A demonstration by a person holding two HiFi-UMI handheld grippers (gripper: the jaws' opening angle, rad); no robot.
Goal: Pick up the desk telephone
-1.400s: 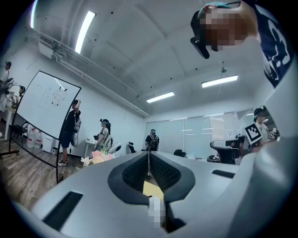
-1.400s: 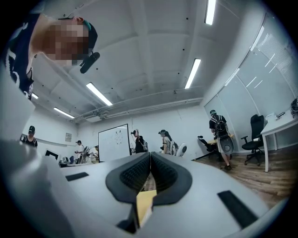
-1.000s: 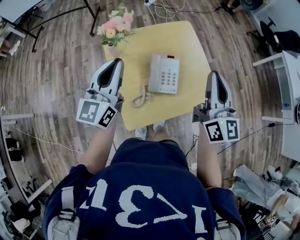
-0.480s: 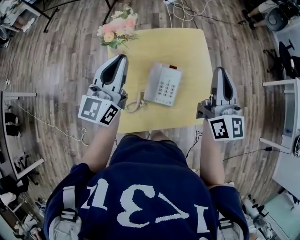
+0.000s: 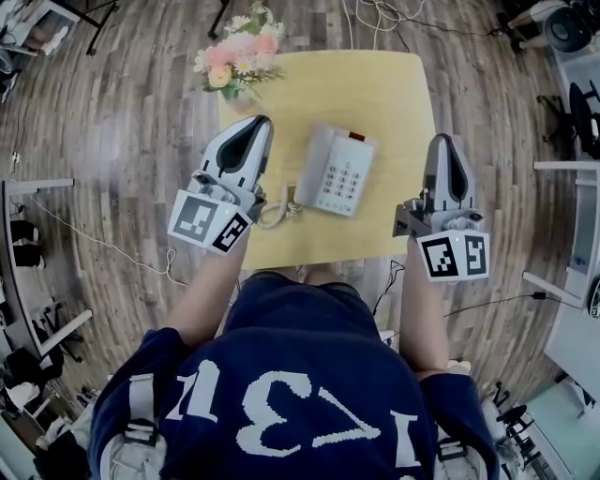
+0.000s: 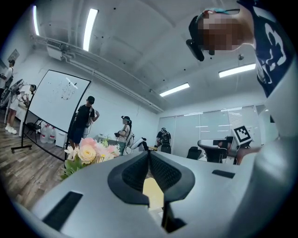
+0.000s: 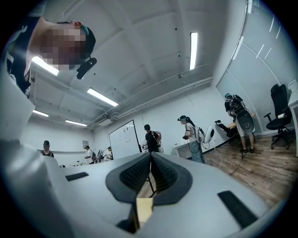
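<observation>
A light grey desk telephone point(image 5: 337, 171) with a keypad and a small red light lies in the middle of the yellow table point(image 5: 375, 89), its handset on the cradle at its left side. Its coiled cord point(image 5: 277, 212) trails off near the table's front left. My left gripper point(image 5: 257, 124) is shut and empty, held over the table's left edge just left of the phone. My right gripper point(image 5: 441, 141) is shut and empty too, at the table's right edge, a hand's width from the phone. Both gripper views show jaws closed together, left gripper point(image 6: 149, 153) and right gripper point(image 7: 150, 155), with nothing between them; neither shows the phone.
A bunch of pink and white flowers point(image 5: 234, 61) stands at the table's back left corner, also in the left gripper view point(image 6: 88, 155). Cables point(image 5: 375, 11) lie on the wood floor behind the table. Desks and office chairs point(image 5: 581, 103) stand to the right. Several people stand about the room.
Both grippers have come in closer to the table. The left one moved right, over the table's left edge toward the phone; the right one now sits against the right edge.
</observation>
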